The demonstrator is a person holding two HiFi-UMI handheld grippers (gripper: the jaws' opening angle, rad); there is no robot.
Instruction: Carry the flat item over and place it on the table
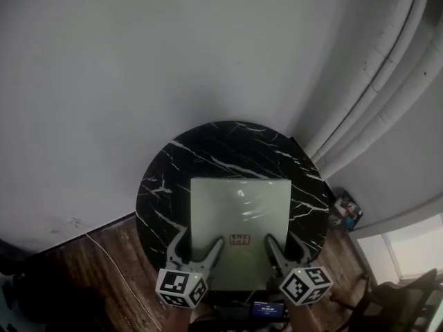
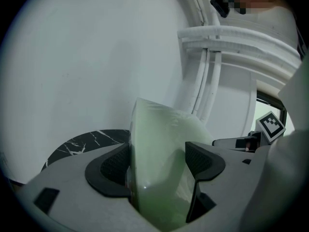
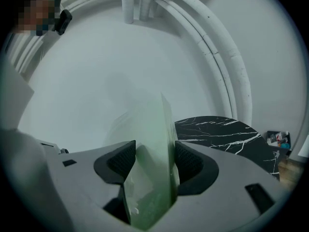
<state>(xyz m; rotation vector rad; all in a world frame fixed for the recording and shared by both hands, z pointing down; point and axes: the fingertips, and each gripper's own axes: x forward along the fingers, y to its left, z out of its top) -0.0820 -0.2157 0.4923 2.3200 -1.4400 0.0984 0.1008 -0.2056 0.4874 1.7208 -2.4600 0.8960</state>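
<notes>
The glossy pale-green square flat pack over the round black marble bench has its near edge clenched in the narrowly parted jaws of your left gripper and right gripper.

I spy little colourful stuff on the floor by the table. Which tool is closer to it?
Right. The right tool grips the flat item on the side toward the colourful stuff; the left tool grips its other side.
</notes>
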